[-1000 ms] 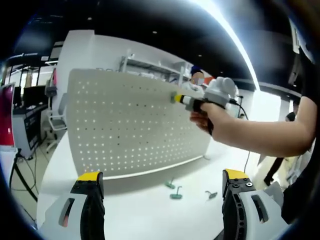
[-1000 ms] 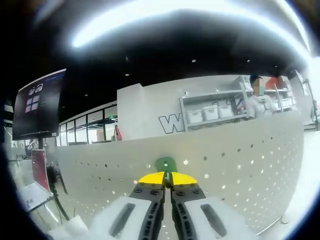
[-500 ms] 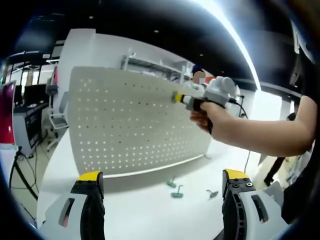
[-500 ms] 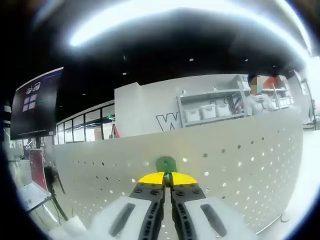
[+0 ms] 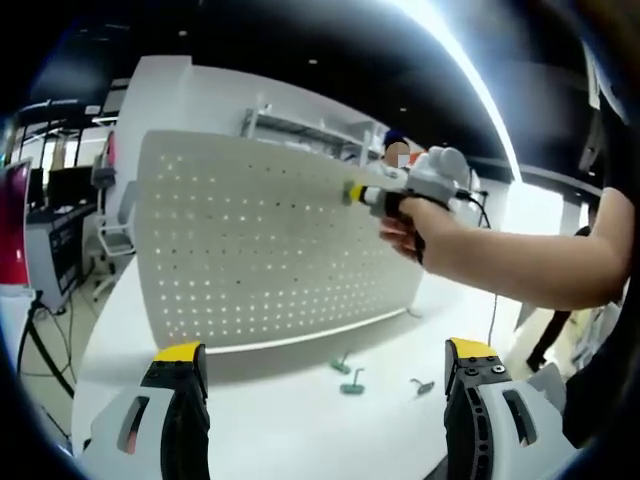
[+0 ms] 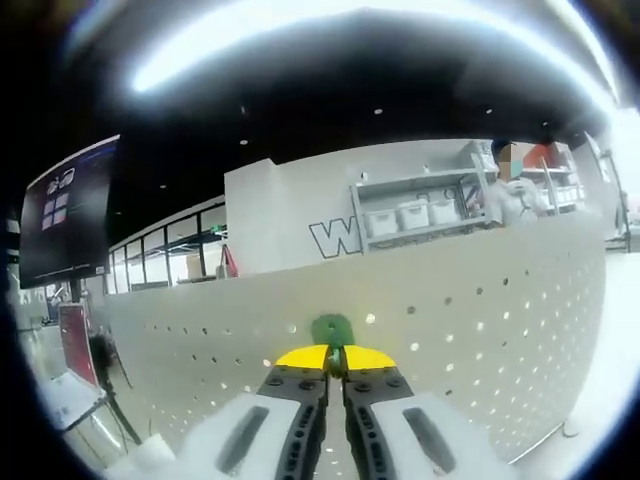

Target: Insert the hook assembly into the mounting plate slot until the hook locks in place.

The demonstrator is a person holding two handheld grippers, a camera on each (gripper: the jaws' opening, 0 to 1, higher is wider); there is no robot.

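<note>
A white perforated mounting plate point(image 5: 250, 250) stands upright on the white table point(image 5: 300, 430). In the right gripper view my right gripper point(image 6: 335, 357) is shut on a green hook point(image 6: 331, 330), held right at the upper part of the plate point(image 6: 480, 340). In the left gripper view that right gripper point(image 5: 352, 195), gripped by a person's hand point(image 5: 405, 225), presses against the plate's top right area. My left gripper point(image 5: 325, 352) is open low over the table, jaws wide apart with nothing between them. Three spare green hooks point(image 5: 348, 382) lie on the table in front of the plate.
A person's arm point(image 5: 520, 265) crosses the right side of the left gripper view. Shelving with white bins point(image 6: 415, 215) and another person stand behind the plate. A monitor point(image 6: 65, 215) hangs at the left, and desks with chairs point(image 5: 105, 240) stand beyond the table.
The right gripper view has drifted slightly; the hook stays pressed at the plate. The left gripper has not moved.
</note>
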